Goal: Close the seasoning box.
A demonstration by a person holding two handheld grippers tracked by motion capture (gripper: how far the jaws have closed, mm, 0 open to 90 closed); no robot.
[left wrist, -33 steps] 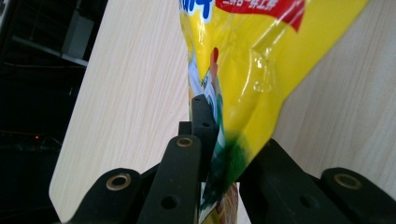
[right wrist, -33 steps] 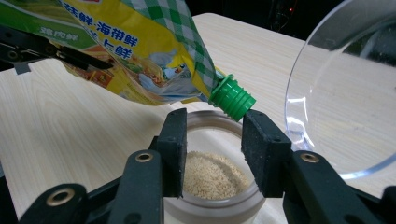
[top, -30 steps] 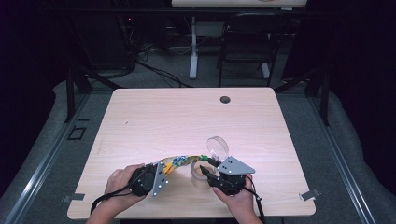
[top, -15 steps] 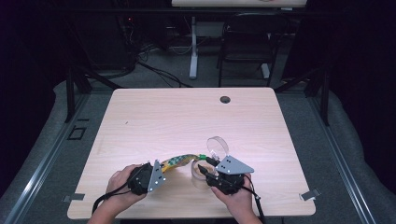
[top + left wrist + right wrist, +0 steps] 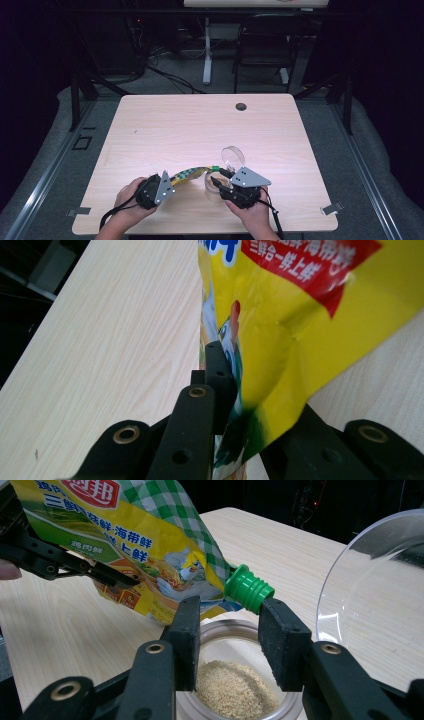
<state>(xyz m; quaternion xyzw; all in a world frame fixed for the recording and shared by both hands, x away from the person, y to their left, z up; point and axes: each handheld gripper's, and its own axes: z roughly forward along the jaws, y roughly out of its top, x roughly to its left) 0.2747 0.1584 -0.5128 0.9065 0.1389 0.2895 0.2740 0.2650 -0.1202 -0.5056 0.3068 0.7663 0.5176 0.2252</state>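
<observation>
My left gripper [image 5: 165,186] pinches the near-left end of the yellow pouch [image 5: 192,173], fingers [image 5: 218,375] pressed tight on the foil. My right gripper's [image 5: 218,179] fingers [image 5: 281,642] clasp the glass jar [image 5: 235,690] of granules near the counter's [image 5: 200,125] front edge, the pouch's green spout [image 5: 248,588] just above it. Since a second ago, the pouch has shifted only slightly.

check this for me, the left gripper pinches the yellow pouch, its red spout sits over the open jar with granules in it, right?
Not quite: the spout is green, not red, as the right gripper view shows. The rest holds: the left gripper pinches the yellow pouch, and the spout sits over the open jar with granules in it.
</observation>
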